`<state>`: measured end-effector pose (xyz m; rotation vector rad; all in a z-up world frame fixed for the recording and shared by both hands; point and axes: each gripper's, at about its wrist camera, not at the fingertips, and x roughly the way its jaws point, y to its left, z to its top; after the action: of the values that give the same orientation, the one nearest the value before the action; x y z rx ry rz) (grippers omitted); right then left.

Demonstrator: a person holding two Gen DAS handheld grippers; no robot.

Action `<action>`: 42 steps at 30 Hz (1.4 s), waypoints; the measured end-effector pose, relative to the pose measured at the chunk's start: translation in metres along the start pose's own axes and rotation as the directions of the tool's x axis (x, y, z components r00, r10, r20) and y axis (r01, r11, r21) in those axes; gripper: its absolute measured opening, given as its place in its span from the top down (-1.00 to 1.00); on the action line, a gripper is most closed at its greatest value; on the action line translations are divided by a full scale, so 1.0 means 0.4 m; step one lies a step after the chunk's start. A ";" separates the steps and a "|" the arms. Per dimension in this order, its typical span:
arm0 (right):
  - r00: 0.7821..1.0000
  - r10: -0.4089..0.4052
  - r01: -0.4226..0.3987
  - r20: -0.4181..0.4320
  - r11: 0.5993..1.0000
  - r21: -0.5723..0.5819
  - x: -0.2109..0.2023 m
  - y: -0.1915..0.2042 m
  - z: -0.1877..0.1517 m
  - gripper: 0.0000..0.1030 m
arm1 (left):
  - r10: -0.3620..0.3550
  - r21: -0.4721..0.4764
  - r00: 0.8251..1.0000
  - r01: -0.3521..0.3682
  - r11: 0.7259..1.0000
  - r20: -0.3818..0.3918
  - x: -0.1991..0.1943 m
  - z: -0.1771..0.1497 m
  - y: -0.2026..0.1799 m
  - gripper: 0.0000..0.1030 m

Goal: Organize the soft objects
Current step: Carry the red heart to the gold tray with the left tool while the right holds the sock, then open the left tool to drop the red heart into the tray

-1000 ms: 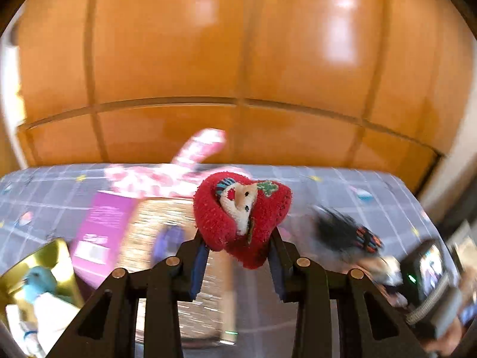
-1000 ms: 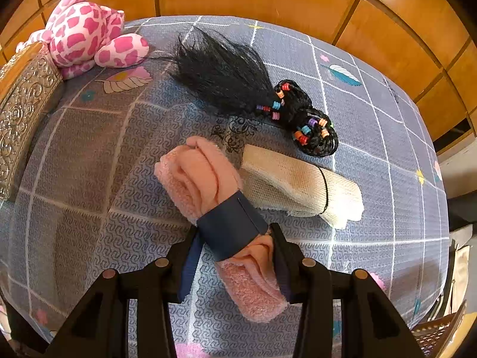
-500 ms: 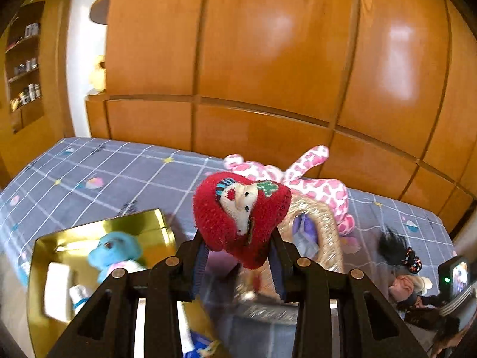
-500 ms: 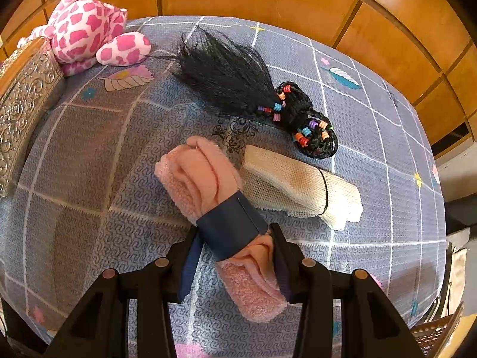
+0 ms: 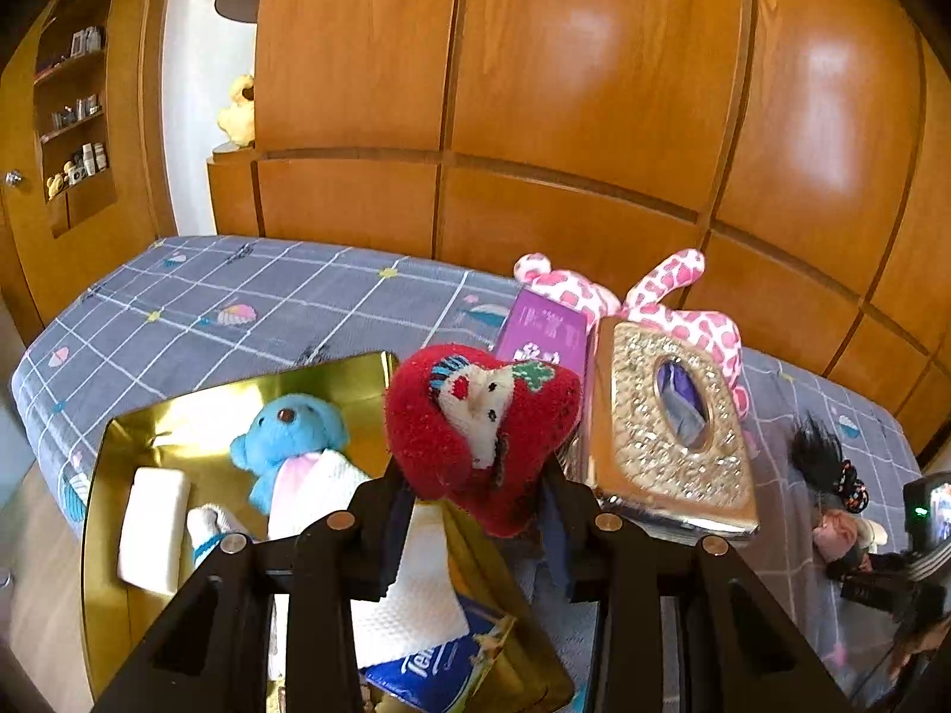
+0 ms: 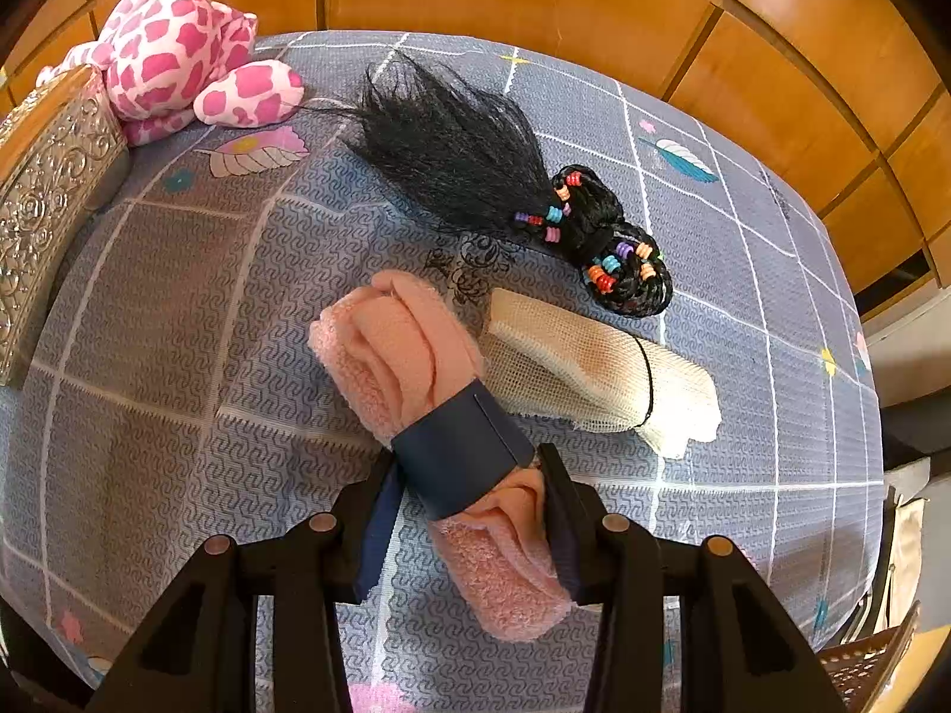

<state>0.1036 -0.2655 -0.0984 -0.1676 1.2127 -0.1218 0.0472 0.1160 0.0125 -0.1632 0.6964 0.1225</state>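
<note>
The left gripper (image 5: 475, 505) gripped a red heart (image 5: 481, 434) at frame centre, its jaws opening slightly, pads touching the plush. Lower left lay a gold tray (image 5: 249, 398) with a blue bear (image 5: 291, 434) inside; right of centre, a tissue box (image 5: 665, 434) and pink plush (image 5: 671, 297). The right gripper (image 6: 469, 511) was closed on a pink towel roll (image 6: 416, 368) lying on the bedsheet (image 6: 178, 309), a mesh roll (image 6: 594, 368) just beside it and a black wig (image 6: 469, 160) above.
</note>
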 end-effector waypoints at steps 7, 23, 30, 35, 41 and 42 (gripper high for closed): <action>1.000 -0.011 0.011 0.007 1.000 -0.008 -0.003 0.011 -0.005 0.14 | 0.031 -0.006 0.999 -0.031 1.000 -0.025 0.010 -0.024 0.037 0.23; 1.000 -0.015 0.015 0.009 1.000 -0.012 -0.004 0.015 -0.007 0.14 | 0.185 -0.135 0.978 -0.197 0.971 -0.093 -0.014 -0.094 0.263 0.20; 1.000 -0.016 0.016 0.009 1.000 -0.011 -0.004 0.016 -0.008 0.14 | 0.271 -0.238 0.949 -0.304 0.922 -0.164 -0.025 -0.149 0.419 0.18; 1.000 -0.017 0.017 0.011 1.000 -0.011 -0.004 0.017 -0.008 0.14 | 0.273 -0.280 0.937 -0.329 0.902 -0.219 0.000 -0.182 0.458 -0.26; 1.000 -0.010 0.010 0.016 1.000 -0.003 -0.012 0.008 -0.005 0.17 | 0.269 -0.275 0.945 -0.314 0.909 -0.187 -0.009 -0.174 0.453 -0.67; 1.000 -0.001 0.001 0.017 1.000 0.003 -0.015 0.005 -0.004 0.18 | 0.281 -0.270 0.943 -0.321 0.908 -0.179 -0.013 -0.168 0.451 -0.80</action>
<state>0.0999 -0.2626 -0.0937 -0.1661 1.1955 -0.1233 -0.0287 0.2799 -0.0545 -0.3538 0.8354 0.5200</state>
